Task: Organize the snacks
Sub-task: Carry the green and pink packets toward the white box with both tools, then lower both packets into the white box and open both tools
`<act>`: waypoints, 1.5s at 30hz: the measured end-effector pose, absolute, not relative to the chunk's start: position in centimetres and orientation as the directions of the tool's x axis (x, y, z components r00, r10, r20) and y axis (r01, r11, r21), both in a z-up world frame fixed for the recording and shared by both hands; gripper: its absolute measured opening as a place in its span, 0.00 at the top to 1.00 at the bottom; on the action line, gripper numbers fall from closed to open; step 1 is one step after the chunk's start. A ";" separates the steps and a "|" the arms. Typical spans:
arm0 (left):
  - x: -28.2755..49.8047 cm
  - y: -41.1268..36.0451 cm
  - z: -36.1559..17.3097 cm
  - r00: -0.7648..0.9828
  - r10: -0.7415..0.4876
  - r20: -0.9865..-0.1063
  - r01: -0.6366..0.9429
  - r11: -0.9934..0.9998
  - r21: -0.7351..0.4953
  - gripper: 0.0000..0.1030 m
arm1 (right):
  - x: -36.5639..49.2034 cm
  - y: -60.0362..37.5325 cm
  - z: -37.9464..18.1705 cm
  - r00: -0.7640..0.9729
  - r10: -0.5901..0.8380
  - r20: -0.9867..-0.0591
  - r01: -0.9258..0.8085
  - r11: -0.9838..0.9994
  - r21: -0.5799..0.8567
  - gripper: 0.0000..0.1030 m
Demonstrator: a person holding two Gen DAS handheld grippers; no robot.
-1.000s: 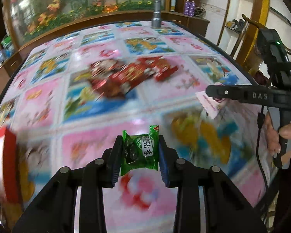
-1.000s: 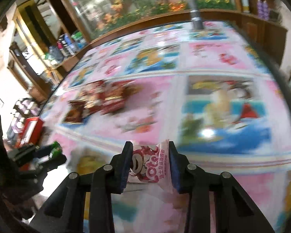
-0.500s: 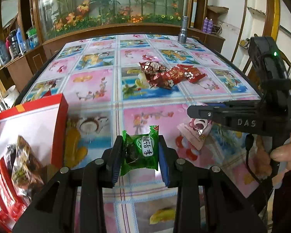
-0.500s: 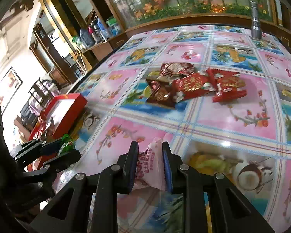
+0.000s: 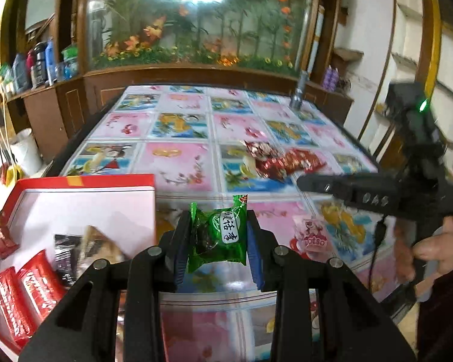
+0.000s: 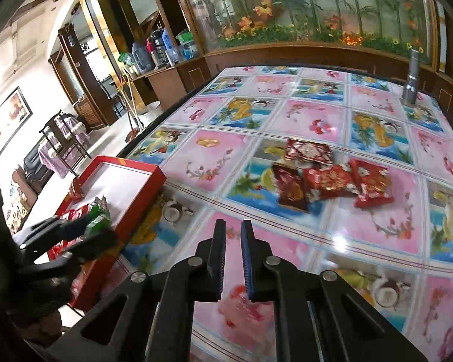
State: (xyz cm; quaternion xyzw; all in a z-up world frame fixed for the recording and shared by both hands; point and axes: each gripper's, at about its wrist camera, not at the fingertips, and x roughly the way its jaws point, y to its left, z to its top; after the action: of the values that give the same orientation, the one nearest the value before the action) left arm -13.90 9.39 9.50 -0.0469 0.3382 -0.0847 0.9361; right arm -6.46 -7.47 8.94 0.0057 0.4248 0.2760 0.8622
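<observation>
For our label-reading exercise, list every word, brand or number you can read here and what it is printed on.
"话李" (partly legible): white label on the green snack packet held in the left gripper.
"otso": pink snack packet.
Lettering on the right gripper: blurred, unreadable.
Red packets in the red box and the red packets on the table: print too blurred.

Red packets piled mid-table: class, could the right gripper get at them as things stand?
Probably yes. The right gripper hangs over bare tablecloth facing the red packets, nothing lies between, and its jaws hold nothing; they stand nearly closed, so would need opening first.
</observation>
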 end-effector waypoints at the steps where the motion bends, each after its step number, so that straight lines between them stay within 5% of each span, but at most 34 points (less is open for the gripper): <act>1: -14.0 9.9 9.6 0.762 -0.187 -0.620 0.121 0.982 -0.149 0.70 | -6.4 -7.1 8.7 0.477 0.485 -0.733 -0.471 0.845 0.253 0.90; 8: -14.9 13.5 9.5 0.787 -0.135 -0.602 0.051 0.987 -0.155 0.70 | -6.8 -11.2 6.6 0.464 0.395 -0.793 -0.328 0.908 0.261 0.79; 10: -14.8 13.9 9.3 0.791 -0.124 -0.600 0.036 0.987 -0.158 0.70 | -7.7 -13.2 6.2 0.467 0.376 -0.800 -0.261 0.923 0.281 0.55; 11: -14.6 14.0 9.2 0.791 -0.127 -0.599 0.036 0.986 -0.161 0.70 | -7.9 -13.6 5.8 0.454 0.363 -0.814 -0.233 0.930 0.285 0.52; 30: -17.4 19.7 8.7 0.827 -0.024 -0.562 -0.056 0.991 -0.125 0.69 | -7.8 -4.8 2.8 0.443 0.301 -0.845 -0.279 0.942 0.189 0.65; 45: -18.0 26.0 7.5 0.803 0.110 -0.586 -0.189 0.979 -0.075 0.69 | -9.4 10.0 9.6 0.391 0.617 -0.683 -0.624 0.723 0.296 0.65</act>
State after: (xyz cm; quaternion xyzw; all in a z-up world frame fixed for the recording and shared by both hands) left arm -17.95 26.01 7.53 -0.0647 0.3040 0.0788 0.9472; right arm -9.41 9.97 9.59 -0.0046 0.4076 0.3721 0.8339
